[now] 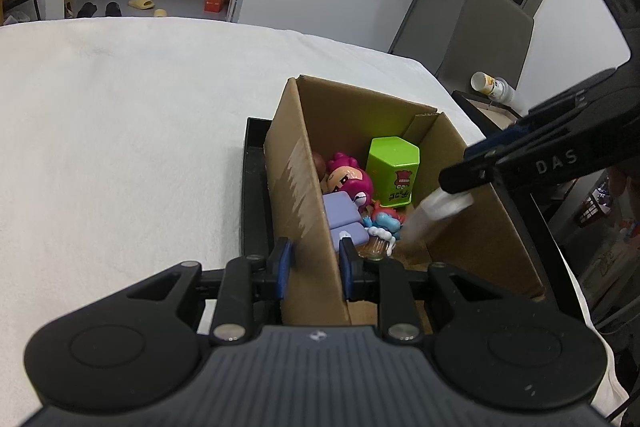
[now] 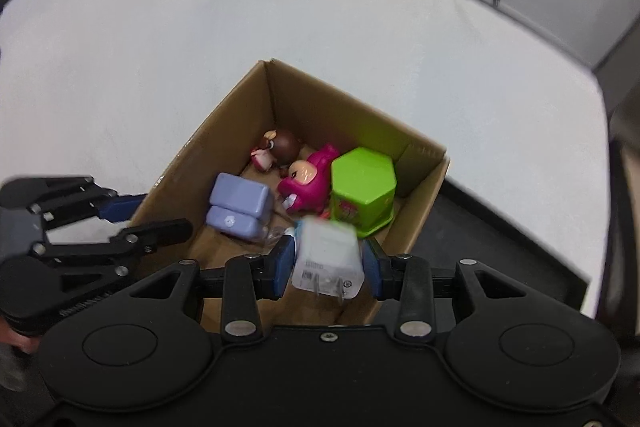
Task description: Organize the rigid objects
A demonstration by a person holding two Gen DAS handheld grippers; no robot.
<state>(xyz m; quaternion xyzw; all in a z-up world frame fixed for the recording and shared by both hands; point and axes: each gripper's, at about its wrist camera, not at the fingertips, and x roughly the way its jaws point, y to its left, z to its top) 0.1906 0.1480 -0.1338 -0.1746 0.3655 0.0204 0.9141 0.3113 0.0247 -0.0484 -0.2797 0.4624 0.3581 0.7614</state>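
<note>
An open cardboard box (image 1: 480, 227) (image 2: 236, 115) stands on a black tray on the white table. Inside lie a green hexagonal container (image 1: 394, 171) (image 2: 362, 187), a pink doll (image 1: 350, 179) (image 2: 306, 183), a purple case (image 1: 342, 217) (image 2: 240, 205), a brown-haired figure (image 2: 278, 147) and a small blue toy (image 1: 384, 221). My left gripper (image 1: 314, 259) (image 2: 132, 219) is shut on the box's left wall. My right gripper (image 2: 328, 263) (image 1: 456, 183) holds a white plug adapter (image 2: 326, 257) (image 1: 434, 211) over the box's near right part.
The black tray (image 1: 252, 187) (image 2: 480, 239) lies under the box on the white cloth (image 1: 120, 127). A chair back (image 1: 488, 31) and a cup (image 1: 486, 83) are beyond the table's right edge. Slippers and an orange box lie on the floor behind.
</note>
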